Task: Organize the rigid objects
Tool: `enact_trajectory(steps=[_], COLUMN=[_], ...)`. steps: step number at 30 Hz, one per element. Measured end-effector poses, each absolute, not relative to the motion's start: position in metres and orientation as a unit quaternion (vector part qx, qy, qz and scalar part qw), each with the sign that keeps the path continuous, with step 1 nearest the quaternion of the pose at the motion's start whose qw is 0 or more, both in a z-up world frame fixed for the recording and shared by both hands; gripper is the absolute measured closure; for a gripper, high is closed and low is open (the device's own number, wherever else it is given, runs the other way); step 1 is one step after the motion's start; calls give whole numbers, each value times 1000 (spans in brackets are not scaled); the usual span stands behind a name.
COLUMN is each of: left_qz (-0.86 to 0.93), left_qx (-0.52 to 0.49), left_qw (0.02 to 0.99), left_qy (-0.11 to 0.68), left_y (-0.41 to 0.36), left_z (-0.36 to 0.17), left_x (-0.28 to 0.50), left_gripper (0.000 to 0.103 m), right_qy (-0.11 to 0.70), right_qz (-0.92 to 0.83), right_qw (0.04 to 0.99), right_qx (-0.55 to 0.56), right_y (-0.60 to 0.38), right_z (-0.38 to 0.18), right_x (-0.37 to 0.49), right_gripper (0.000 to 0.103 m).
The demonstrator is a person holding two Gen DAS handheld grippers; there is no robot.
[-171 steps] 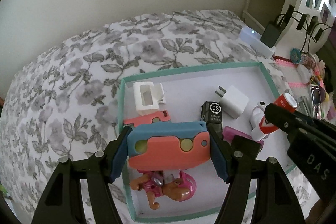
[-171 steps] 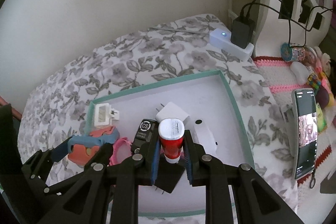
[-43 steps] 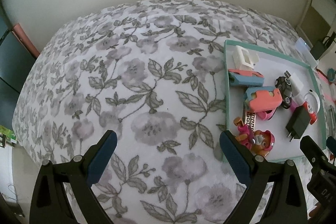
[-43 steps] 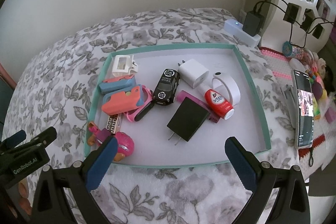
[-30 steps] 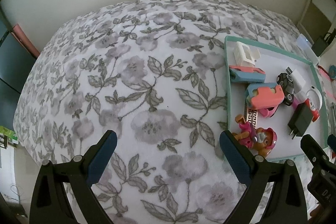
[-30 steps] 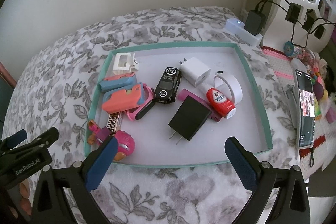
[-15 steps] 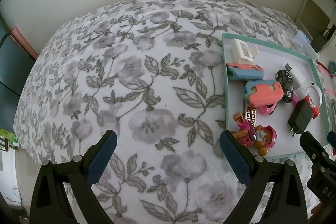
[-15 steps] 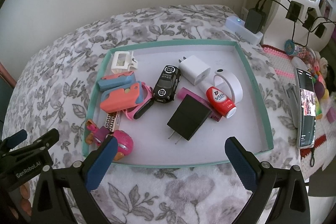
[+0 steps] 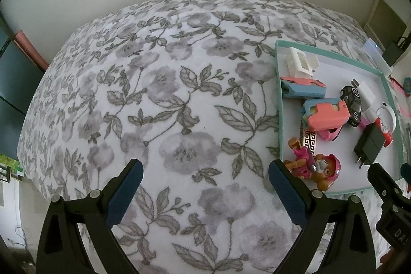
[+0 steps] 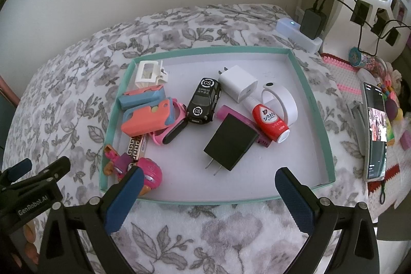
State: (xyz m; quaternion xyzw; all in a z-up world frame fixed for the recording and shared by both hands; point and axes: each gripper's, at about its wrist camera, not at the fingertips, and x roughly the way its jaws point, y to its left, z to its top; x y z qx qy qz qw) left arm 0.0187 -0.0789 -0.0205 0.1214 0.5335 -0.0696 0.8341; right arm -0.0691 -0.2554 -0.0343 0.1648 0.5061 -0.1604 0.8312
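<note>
Both tongs (image 9: pixel 204 177) (image 10: pixel 205 184) pulled back, wide apart, empty; tray (image 10: pixel 319 117) w/ items ahead.

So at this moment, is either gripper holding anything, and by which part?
Nothing is held. The left gripper and right gripper are both open and empty, pulled back from the tray.
</note>
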Motion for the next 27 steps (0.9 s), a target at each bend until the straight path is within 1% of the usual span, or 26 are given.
enact_trajectory(steps=[27], left_qz=[-55], left_qx=[102], left_qw=[840], left_qy=[530], left_y=[-76], left_z=[-16], left_x=[18], left_gripper=[5], right_qy=[510], right_qz=[-158], right_qw=[830], right_qx=[163], right_y=[-255], right_z=[-37], right_x=[-69], right_gripper=[0])
